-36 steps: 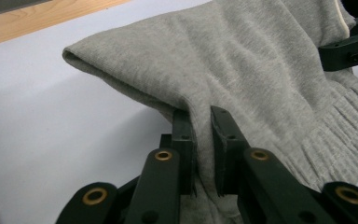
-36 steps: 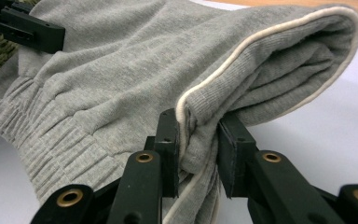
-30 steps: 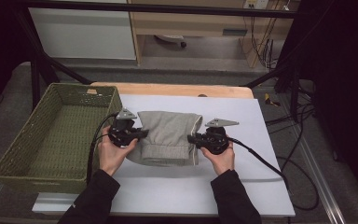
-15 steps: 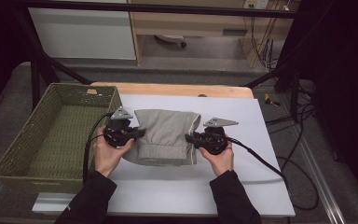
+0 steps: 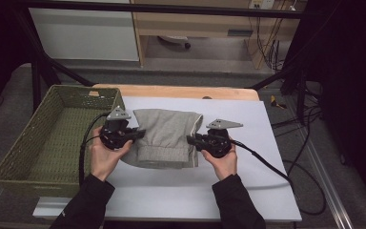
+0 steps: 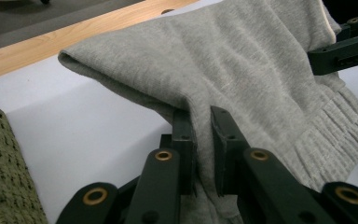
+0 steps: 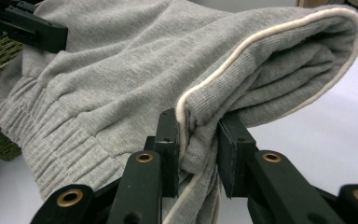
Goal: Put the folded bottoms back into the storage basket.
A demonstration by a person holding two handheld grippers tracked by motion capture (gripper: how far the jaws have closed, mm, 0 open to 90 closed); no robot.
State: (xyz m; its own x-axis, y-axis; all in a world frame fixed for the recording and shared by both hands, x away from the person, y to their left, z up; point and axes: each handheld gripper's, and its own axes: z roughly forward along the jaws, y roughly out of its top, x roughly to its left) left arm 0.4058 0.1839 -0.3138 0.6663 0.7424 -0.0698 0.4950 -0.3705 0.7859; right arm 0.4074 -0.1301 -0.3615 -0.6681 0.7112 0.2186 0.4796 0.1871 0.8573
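Observation:
A folded grey knit garment with a ribbed hem lies on the white table top, held between both grippers. My left gripper is shut on its left edge; in the left gripper view the jaws pinch a fold of the garment at the left gripper. My right gripper is shut on its right edge, where a cream piping runs along the garment above the right gripper. The garment sags between the two grips.
A green woven basket stands at the table's left, close to my left hand. A wooden strip runs along the table's far edge. A black cable trails right from my right gripper. White table surface lies in front and to the right.
Both grippers, still holding the garment, have shifted slightly left toward the basket, carrying the garment along.

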